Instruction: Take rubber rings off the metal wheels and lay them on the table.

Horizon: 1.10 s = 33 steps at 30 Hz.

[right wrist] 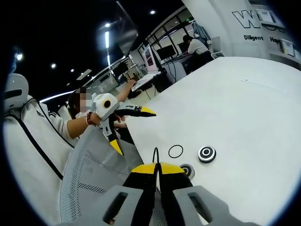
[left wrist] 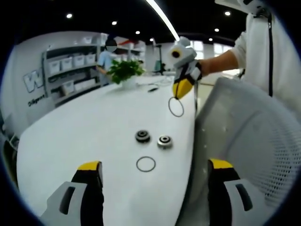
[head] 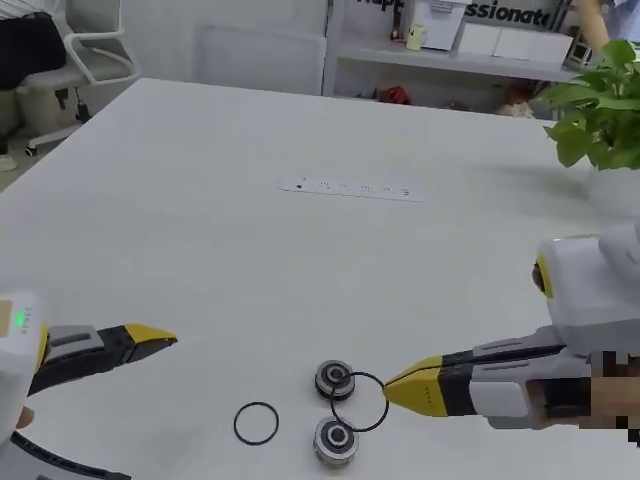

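Note:
Two metal wheels lie near the front edge of the white table. One black rubber ring lies flat to their left. My right gripper is shut on a second rubber ring, held in the air just right of the wheels. The left gripper view shows that ring hanging from the right gripper, clear of the table. My left gripper stands open at the far left, nothing between its fingers. Its own view has the loose ring and both wheels ahead.
A potted plant stands at the table's back right. A white label strip lies mid-table. A grey mesh chair back is close beside the table's front edge. Shelves with boxes line the far wall.

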Tool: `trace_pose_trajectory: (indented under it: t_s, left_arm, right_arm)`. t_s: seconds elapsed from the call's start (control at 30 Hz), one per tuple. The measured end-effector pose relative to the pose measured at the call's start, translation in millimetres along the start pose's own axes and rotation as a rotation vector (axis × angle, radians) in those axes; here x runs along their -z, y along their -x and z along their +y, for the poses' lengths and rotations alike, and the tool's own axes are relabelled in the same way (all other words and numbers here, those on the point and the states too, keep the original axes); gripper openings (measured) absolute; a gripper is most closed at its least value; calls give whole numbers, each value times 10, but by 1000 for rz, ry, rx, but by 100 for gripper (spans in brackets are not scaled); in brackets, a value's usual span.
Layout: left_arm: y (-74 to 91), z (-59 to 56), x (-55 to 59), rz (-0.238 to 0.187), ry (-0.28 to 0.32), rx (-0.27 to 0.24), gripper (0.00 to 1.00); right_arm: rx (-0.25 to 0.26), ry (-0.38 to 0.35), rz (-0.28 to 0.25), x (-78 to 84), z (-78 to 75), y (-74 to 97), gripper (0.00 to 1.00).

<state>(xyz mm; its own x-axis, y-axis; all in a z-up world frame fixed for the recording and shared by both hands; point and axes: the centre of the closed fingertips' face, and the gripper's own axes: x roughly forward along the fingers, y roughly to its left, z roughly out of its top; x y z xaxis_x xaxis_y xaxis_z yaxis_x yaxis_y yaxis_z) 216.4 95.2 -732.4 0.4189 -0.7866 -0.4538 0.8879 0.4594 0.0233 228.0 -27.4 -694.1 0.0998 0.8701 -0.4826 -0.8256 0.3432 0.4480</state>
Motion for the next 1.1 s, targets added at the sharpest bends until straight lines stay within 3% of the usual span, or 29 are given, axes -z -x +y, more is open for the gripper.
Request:
trace_pose_trajectory:
  t_s: [0.6,1.1]
  left_arm:
    - [289,77,20,-25,37,-82,93]
    - [390,145,120,-37,31,-73,93]
  right_arm:
    - [-50,12,-10,-119,166,-284,0]
    - [-43,-5,-9,-156,180,-529,0]
